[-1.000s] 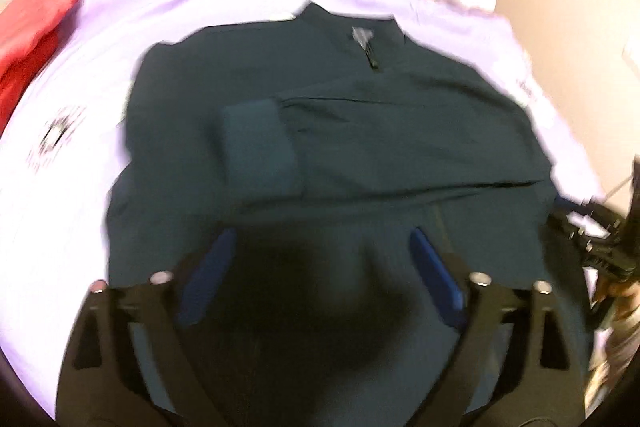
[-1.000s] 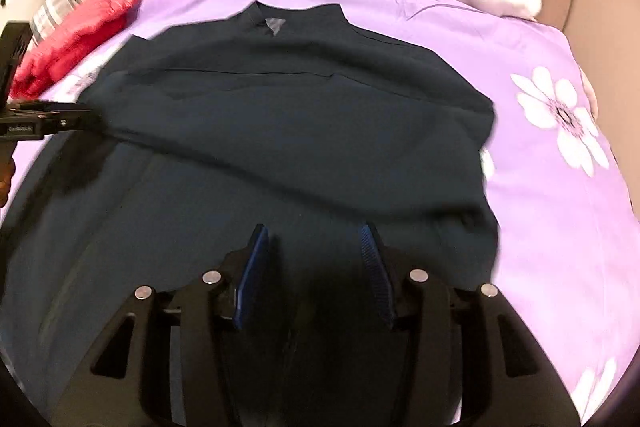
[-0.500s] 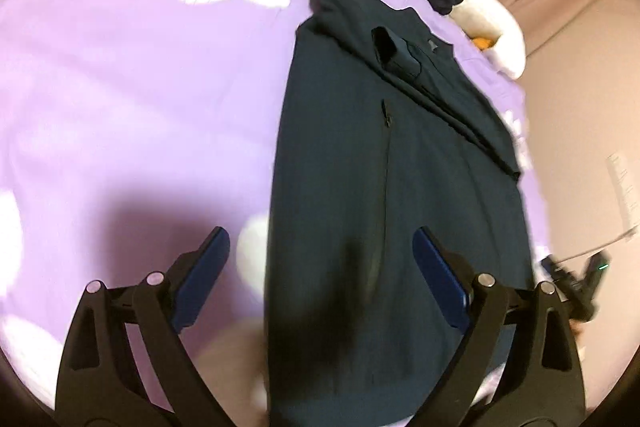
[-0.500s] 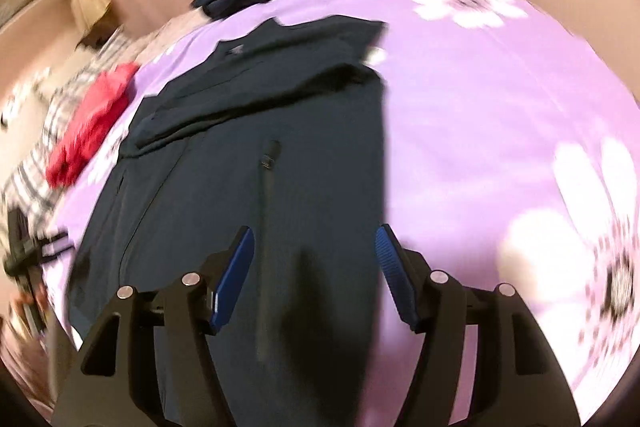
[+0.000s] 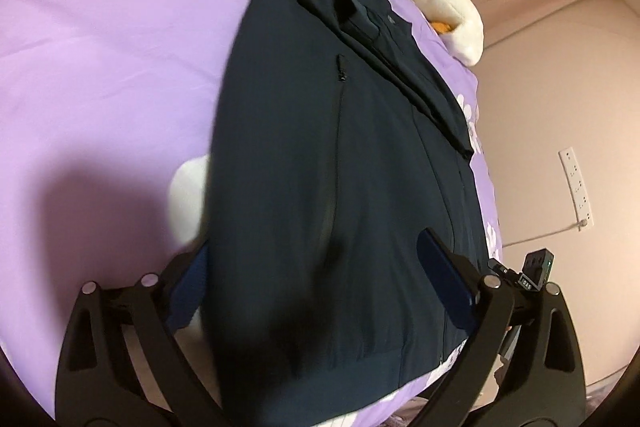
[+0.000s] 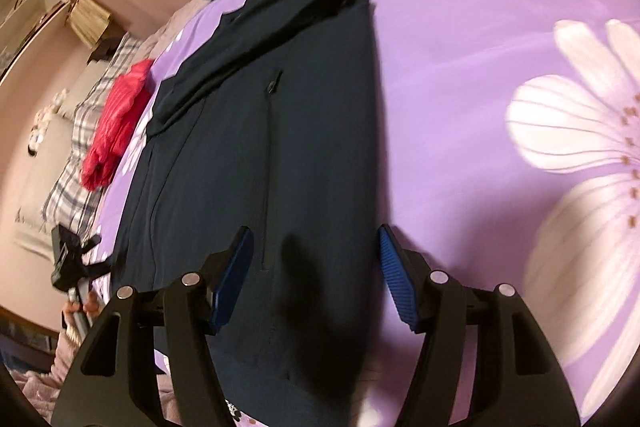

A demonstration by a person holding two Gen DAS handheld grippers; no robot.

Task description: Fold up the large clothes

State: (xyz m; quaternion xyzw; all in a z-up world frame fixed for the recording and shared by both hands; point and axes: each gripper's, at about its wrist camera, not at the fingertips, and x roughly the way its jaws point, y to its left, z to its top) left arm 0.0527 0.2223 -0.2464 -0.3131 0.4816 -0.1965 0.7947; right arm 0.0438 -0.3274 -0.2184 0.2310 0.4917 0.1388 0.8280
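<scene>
Left wrist view: the left gripper (image 5: 320,291) is held wide over the left hem corner of the jacket (image 5: 328,147), with nothing pinched; its jaws have just been opening. In the right wrist view the right gripper (image 6: 316,275) is seen about half open above the right hem corner, straddling the side edge, also empty. The jacket is laid flat, front up, on the bed (image 5: 100,67), collar away, with both sleeves folded across the chest. The fabric is dark, smooth and thin, with two zipped pockets. The step in hand is judged to be reaching for the hem. Next, both corners would need to be pinched and carried toward the collar.
</scene>
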